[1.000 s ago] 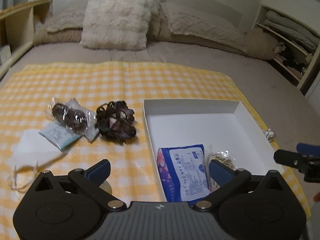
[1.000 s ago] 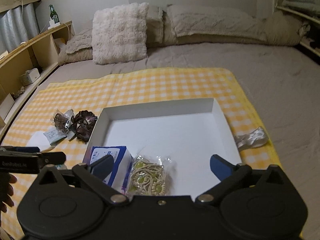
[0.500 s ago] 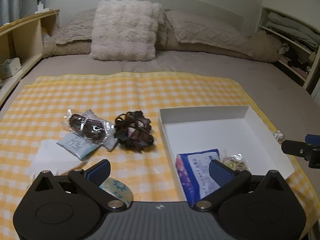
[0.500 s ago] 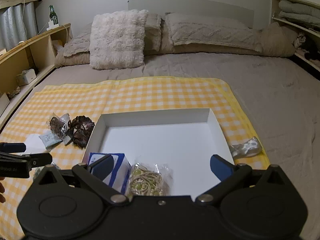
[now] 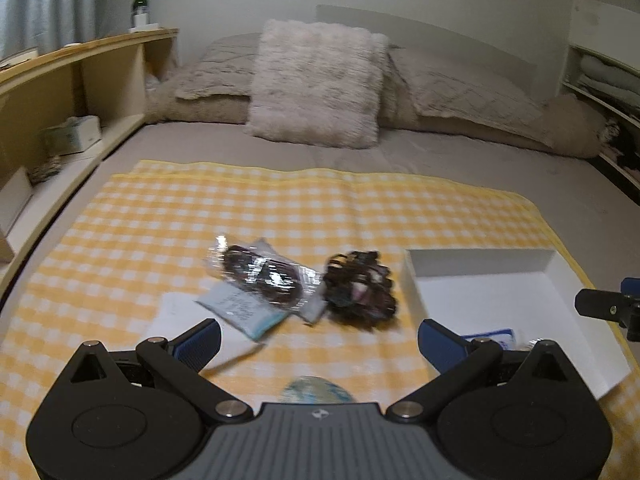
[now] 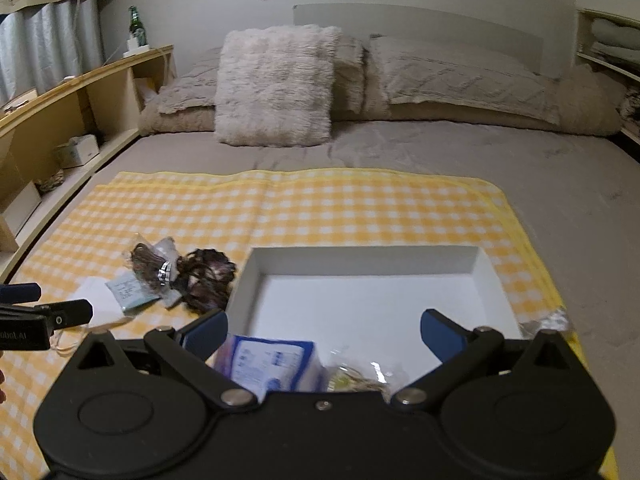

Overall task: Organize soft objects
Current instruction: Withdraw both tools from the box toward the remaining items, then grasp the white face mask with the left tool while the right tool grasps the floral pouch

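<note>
Your left gripper (image 5: pixel 318 338), fingers spread and empty, is the nearer one to the dark scrunchie bundle (image 5: pixel 360 290), which lies just ahead-right on the checked cloth (image 5: pixel 280 208), beside the white box (image 5: pixel 480 258)'s left wall.

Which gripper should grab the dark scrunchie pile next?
Probably the left gripper: it is open and the dark tangled scrunchie pile lies just ahead on the yellow checked cloth. The open right gripper faces the white cardboard box.
</note>
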`<state>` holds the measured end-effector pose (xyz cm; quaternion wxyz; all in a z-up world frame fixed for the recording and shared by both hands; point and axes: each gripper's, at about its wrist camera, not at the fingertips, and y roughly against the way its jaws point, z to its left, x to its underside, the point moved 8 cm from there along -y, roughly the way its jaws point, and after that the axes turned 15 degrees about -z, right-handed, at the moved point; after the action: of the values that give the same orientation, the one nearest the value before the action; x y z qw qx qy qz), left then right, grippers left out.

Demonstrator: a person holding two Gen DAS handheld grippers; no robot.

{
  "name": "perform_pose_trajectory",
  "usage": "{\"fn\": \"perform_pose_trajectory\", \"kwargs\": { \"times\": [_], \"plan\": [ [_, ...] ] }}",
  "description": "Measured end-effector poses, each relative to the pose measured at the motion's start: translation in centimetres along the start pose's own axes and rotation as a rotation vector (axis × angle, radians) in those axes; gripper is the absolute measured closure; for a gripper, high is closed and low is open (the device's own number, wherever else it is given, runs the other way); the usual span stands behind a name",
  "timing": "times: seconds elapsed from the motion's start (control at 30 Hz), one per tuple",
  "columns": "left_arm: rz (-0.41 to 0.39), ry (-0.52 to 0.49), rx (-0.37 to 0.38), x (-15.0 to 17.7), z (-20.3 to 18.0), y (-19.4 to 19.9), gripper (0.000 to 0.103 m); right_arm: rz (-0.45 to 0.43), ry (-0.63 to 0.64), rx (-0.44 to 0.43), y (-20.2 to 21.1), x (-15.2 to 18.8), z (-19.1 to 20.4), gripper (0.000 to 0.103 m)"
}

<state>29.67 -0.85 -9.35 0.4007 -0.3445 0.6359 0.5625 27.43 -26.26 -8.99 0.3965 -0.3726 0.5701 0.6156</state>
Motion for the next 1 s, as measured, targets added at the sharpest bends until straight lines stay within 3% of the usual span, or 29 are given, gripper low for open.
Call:
{"fn": "perform_pose_trajectory", "kwargs": {
  "times": [0.57, 0.8, 1.0],
  "plan": [
    [-0.021, 0.024, -0.168, 0.5, 9.5, 0.6, 0.000, 0.020, 0.073, -0.151, -2.9, 0.1, 9.0, 0.000],
    [0.023, 0.026, -0.169, 1.4, 11.3, -0.8, 0.000, 0.053, 0.039, -0.241, -3.4, 1.1, 11.8, 0.000],
    [0.034, -0.042, -0.160, 1.9, 12.0, -3.6, 0.000, 0.066, 0.089, -0.324, -3.6, 2.6, 15.3, 0.000]
  ]
}}
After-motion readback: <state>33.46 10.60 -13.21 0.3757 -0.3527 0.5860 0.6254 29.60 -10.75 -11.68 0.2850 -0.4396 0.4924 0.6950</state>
